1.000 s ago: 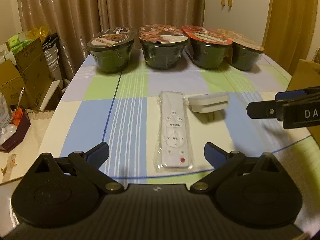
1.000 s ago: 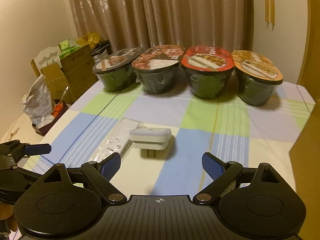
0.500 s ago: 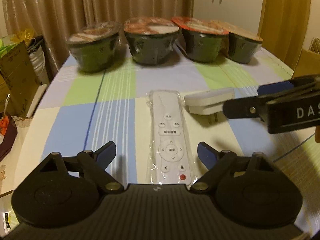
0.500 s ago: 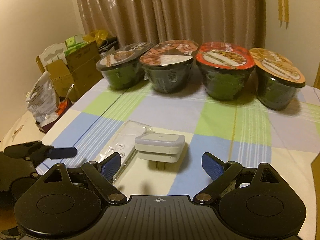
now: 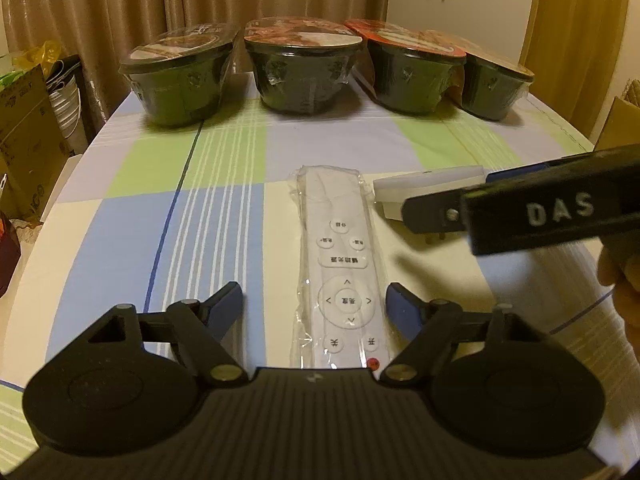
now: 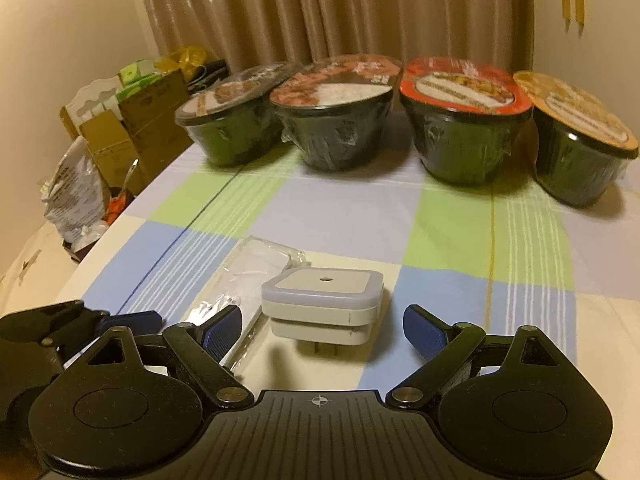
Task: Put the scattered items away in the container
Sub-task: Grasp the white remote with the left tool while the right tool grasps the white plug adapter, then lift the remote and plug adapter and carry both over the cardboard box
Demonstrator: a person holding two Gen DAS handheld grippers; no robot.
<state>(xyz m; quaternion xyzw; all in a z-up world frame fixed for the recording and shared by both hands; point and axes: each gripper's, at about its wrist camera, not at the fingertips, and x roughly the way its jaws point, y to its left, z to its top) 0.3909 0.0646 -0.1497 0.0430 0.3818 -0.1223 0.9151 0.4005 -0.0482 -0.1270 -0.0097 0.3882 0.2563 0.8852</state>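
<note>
1. The left gripper (image 5: 314, 304) is seen wide open and empty, low over the bench (image 5: 120, 240); its fingers flank the near half of the remote (image 5: 340, 264) without touching it.
2. The remote, white and in a clear sleeve, is seen lying flat on the checked cloth, long axis running 6 to 12 o'clock in the left view.
3. The right gripper (image 6: 322, 330) is seen wide open and empty; its fingers stand either side of the plug (image 6: 324, 306), a gap showing on both sides.
4. The plug, a white square unit with prongs facing the camera, is seen resting on the bench just beside the remote, at about 2 o'clock from it in the left view (image 5: 424, 184).
5. Four sealed bowls (image 6: 332, 120) are seen in a row at 12 o'clock along the far bench edge.
6. A cardboard box (image 5: 618, 124) is partly seen at 2 o'clock, at the right bench edge.
</note>
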